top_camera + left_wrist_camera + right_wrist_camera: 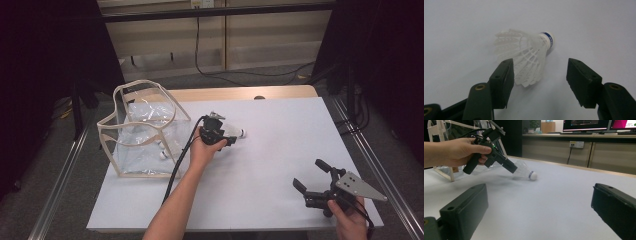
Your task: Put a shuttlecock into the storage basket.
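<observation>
Hand-held gripper straddles shuttlecock on white table.

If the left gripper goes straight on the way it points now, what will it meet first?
Most likely the shuttlecock: its white skirt already lies between the open jaws of the left gripper, and the table is just beneath it.

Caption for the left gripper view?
Left gripper open around a shuttlecock lying on the white table.

A white-topped table with a pale wooden far edge is carrying a clear plastic bag with beige trim at its left and a white shuttlecock lying mid-table.
</observation>
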A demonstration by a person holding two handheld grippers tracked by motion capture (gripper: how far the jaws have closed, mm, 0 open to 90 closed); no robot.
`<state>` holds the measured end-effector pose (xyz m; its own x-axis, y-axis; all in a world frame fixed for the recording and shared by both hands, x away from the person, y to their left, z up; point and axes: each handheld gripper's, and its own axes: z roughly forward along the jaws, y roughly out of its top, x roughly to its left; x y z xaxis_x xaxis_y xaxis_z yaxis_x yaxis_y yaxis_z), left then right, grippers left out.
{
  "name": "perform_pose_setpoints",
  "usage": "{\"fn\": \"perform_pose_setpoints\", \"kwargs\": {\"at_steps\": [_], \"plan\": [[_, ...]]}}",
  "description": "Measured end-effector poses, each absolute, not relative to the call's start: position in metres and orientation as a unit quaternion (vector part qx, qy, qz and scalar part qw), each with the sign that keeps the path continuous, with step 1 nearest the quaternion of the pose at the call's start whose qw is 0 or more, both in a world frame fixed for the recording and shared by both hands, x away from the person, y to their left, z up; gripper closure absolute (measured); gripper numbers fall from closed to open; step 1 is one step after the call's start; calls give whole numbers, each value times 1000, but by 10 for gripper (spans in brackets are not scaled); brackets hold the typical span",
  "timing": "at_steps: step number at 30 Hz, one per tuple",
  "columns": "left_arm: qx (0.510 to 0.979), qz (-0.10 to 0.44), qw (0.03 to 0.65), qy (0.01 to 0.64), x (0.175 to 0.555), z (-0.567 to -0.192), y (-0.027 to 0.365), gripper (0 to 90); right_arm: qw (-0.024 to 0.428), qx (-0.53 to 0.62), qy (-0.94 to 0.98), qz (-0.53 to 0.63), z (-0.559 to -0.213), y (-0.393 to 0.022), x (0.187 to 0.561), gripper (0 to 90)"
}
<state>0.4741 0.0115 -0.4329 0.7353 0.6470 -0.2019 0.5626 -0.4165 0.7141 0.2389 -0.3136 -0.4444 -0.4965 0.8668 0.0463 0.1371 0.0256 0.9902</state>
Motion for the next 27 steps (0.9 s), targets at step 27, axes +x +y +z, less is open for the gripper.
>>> {"fn": "perform_pose_setpoints", "kwargs": {"at_steps": [27], "plan": [[840,42,400,364,480,-444,-4,574,315,391,642,579,-444,-315,239,7]]}}
